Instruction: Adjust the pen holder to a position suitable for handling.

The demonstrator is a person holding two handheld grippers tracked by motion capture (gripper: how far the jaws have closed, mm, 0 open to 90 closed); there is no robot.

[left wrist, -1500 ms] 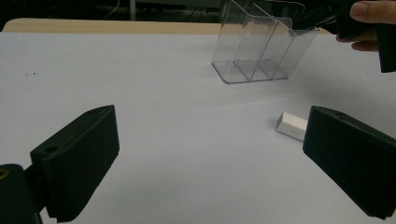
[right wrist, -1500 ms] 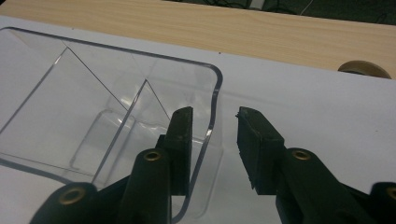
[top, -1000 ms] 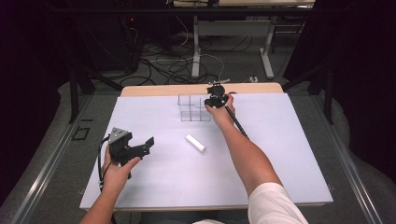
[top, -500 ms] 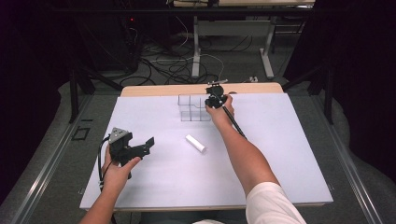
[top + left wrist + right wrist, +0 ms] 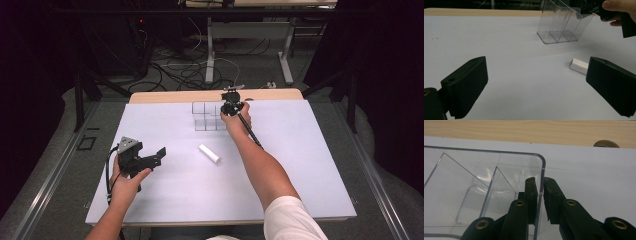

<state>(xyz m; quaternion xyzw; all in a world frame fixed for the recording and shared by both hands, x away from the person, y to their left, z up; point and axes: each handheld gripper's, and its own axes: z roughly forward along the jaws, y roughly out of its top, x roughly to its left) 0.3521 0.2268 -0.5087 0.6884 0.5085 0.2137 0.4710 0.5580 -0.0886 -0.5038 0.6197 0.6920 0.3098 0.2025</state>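
The right gripper [image 5: 540, 185] clamps the clear plastic compartmented organizer's [image 5: 499, 170] side wall (one jaw inside); the left gripper [image 5: 534, 85] stands wide apart.

table bright, evenly lit | surroundings dark | near jaws blurred

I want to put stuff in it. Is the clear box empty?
Empty: the clear plastic organizer has nothing in its compartments; the white block lies outside.
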